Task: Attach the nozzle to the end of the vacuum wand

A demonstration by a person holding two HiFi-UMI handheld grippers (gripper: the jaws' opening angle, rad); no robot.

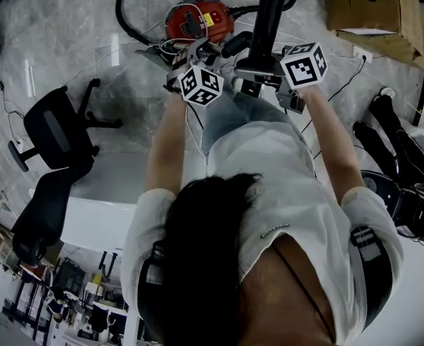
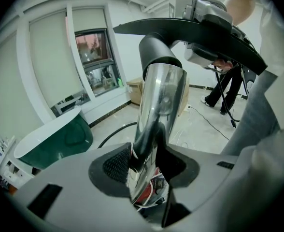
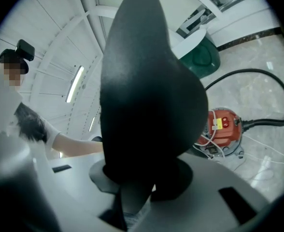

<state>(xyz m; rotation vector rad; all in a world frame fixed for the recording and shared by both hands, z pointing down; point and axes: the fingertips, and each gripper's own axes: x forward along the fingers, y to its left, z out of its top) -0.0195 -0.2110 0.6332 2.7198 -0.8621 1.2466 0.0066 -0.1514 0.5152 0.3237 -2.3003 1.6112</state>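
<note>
While both sit above the vacuum (image 3: 224,127), L gripper (image 2: 144,173) clamps the wand (image 2: 159,105) & R gripper (image 3: 142,187) clamps the nozzle (image 3: 147,95), prob. to mate their ends.

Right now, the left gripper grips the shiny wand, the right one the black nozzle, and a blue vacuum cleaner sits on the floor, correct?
No: the vacuum cleaner is red, not blue; the right gripper view shows it. The left gripper does grip the shiny wand, the right gripper the black nozzle.
</note>
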